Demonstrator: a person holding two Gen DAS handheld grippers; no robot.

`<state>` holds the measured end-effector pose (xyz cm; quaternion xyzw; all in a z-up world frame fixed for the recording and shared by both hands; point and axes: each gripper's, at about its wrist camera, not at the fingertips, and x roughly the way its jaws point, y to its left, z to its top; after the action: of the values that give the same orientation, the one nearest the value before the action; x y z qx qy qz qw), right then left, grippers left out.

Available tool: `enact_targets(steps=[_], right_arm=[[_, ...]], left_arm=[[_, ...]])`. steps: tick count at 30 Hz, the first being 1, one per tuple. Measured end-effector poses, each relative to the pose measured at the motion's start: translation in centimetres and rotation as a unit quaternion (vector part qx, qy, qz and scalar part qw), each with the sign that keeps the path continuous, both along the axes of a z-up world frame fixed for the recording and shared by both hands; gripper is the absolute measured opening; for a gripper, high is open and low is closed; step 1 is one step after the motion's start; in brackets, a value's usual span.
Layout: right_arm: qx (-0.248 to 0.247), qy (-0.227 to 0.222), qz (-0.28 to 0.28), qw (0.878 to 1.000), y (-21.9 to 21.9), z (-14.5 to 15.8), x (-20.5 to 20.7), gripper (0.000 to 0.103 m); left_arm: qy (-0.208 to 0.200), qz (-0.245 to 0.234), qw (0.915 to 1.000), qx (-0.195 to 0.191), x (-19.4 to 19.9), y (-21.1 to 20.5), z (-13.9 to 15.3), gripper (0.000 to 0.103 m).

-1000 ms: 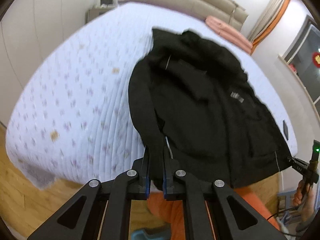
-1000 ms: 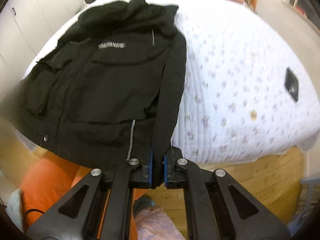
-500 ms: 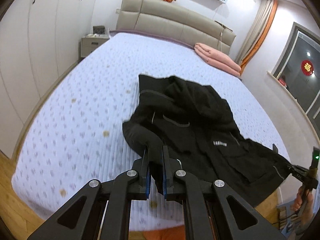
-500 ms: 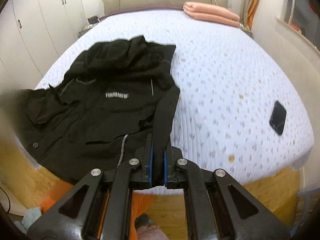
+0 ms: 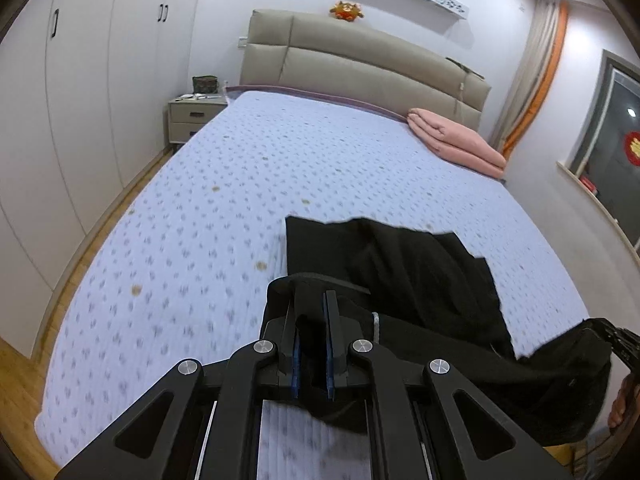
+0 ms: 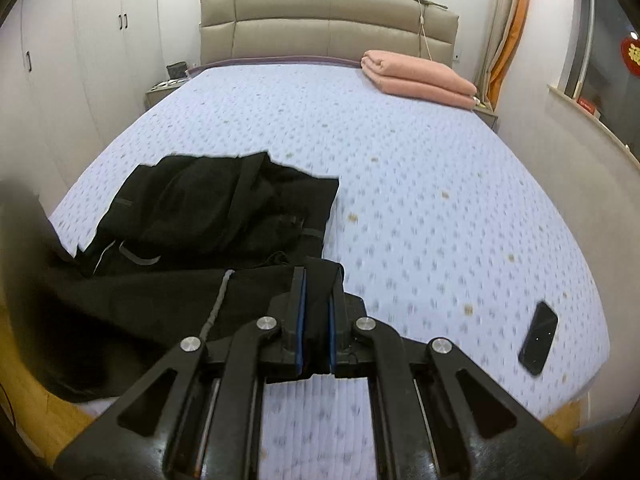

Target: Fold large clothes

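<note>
**Both grippers carry jacket hem over the bed**

Left gripper (image 5: 311, 312) and right gripper (image 6: 316, 286) are each pinched tight on black cloth at one corner of the jacket (image 6: 224, 208). I hold the two corners apart so the near edge stays taut for a fold. Its far part lies on the bed (image 6: 400, 152), left of the phone (image 6: 538, 338). Compared with a second ago, the jacket no longer lies spread; its near half is lifted and doubling over.
</note>
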<state>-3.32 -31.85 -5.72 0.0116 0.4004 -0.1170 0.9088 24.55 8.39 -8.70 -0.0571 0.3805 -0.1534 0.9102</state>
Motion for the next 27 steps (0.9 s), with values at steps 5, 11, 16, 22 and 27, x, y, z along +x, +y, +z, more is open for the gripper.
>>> enact_targets(steps=[5,11,16,22,27], right_arm=[[-0.001,0.005,-0.005,1.0,-1.6,-1.1,5.8,0.006],[-0.004,0.033,-0.015,0.999,-3.4,-3.9,12.8,0.006],[-0.007,0.067,-0.018,0.998,-5.3,-8.3,20.5,0.007],[-0.019,0.112,0.007,0.993,-6.1,-13.5,27.9,0.008],[-0.026,0.145,0.034,0.989,-6.0,-14.8,29.0,0.008]], left_arm=[[0.008,0.01,0.9995,0.03,6.1,-2.6,-1.5,0.009],[0.035,0.02,0.9972,0.063,13.6,-5.1,-5.4,0.01],[0.066,0.018,0.9956,0.064,20.8,-6.6,-9.9,0.011],[0.092,-0.006,0.9938,0.062,26.2,-7.8,-15.0,0.012],[0.112,-0.05,0.99,0.071,26.9,-7.8,-15.5,0.017]])
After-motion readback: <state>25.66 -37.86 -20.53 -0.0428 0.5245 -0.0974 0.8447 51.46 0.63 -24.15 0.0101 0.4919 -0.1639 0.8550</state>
